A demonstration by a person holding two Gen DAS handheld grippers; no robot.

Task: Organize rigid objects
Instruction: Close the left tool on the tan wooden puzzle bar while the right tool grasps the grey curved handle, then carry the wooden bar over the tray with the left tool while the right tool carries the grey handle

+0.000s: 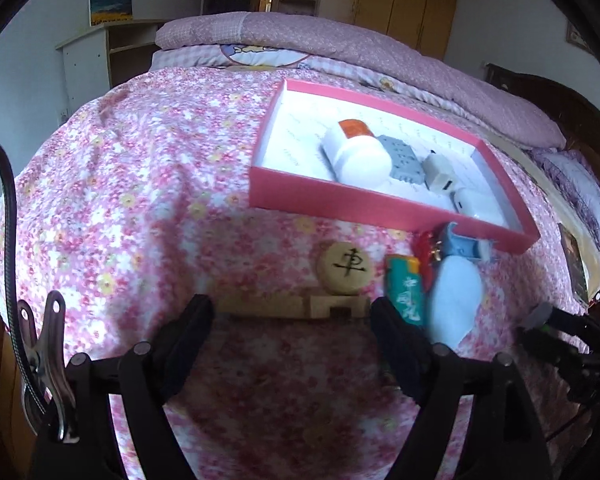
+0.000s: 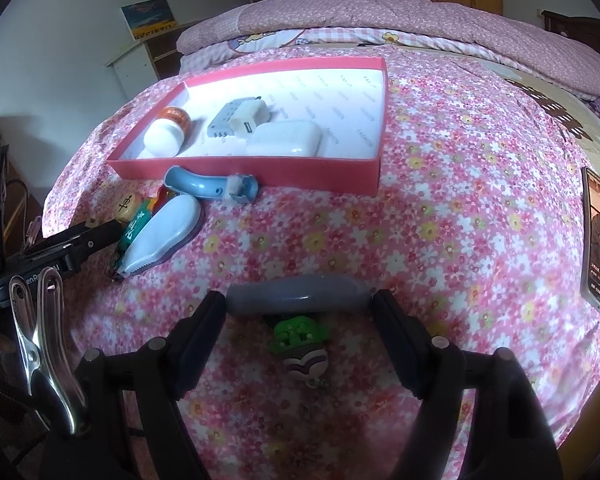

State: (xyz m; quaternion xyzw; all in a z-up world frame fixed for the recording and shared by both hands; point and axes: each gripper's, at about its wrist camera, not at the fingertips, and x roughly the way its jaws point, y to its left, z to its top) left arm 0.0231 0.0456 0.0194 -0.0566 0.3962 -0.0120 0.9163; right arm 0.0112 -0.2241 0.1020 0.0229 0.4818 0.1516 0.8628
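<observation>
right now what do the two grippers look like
Both the left gripper and right gripper are matte black, with two flat fingers on linkage arms with round grey pivot pins. A shiny metal spring clip sits at each one's left, and a black cable loops nearby.
</observation>
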